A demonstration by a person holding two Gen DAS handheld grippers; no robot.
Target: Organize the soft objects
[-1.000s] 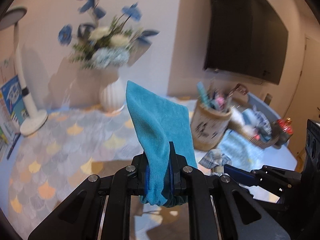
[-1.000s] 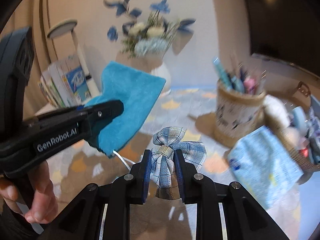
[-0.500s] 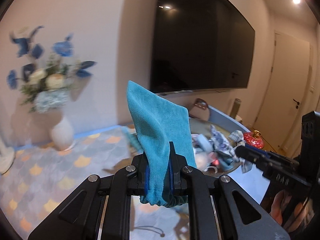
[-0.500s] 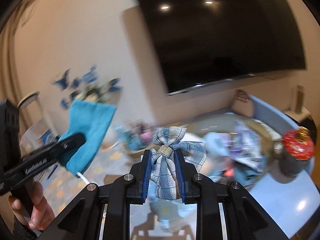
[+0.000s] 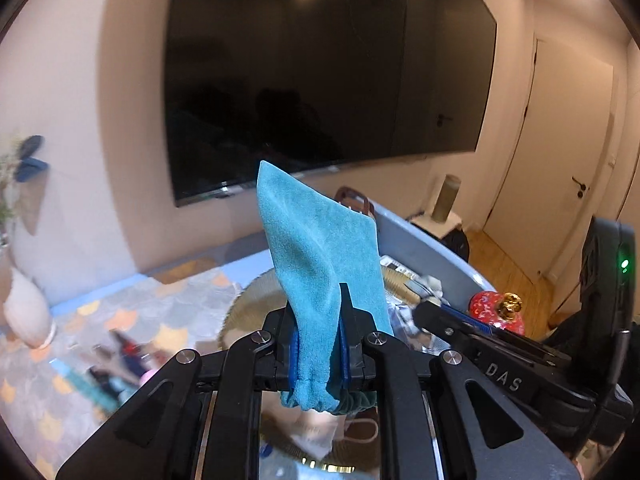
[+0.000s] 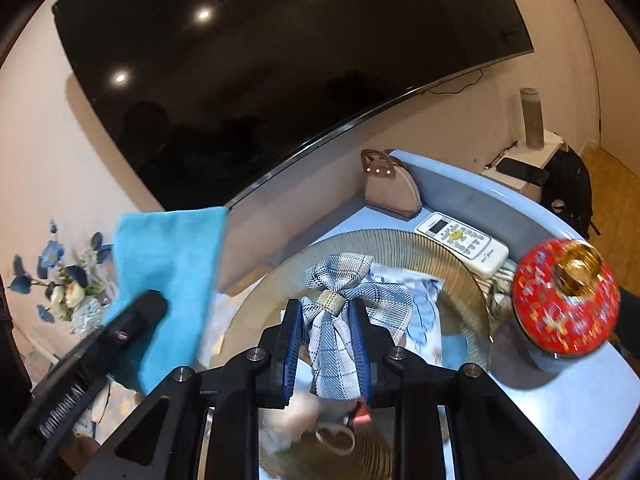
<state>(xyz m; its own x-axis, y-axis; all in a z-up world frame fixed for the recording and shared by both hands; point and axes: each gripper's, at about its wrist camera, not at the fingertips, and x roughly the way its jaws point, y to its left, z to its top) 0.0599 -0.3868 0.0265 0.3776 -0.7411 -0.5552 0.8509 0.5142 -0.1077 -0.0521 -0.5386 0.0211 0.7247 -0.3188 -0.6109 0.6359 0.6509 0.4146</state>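
Observation:
My left gripper (image 5: 319, 340) is shut on a teal cloth pouch (image 5: 320, 248) that stands up between its pads, gathered hem hanging below. The same teal pouch (image 6: 172, 276) shows at the left of the right wrist view, with the left gripper's finger in front of it. My right gripper (image 6: 326, 332) is shut on a blue-and-white plaid fabric bow (image 6: 344, 300) with a beige centre band. Both grippers hang above a round woven basket (image 6: 420, 240) holding several fabric pieces. In the left wrist view the basket (image 5: 248, 304) lies below the pouch, and the right gripper's arm crosses the lower right.
A red floral tin with a gold knob (image 6: 564, 300) stands right of the basket. A white remote (image 6: 460, 242) and a brown half-round holder (image 6: 390, 188) lie behind it. A large dark TV (image 5: 320, 80) fills the wall. A white vase (image 5: 26, 312) with blue flowers (image 6: 60, 280) stands far left.
Both grippers have swung right, from the vase and pen holder to above the woven basket near the red tin. The right gripper rolled. Each kept its hold.

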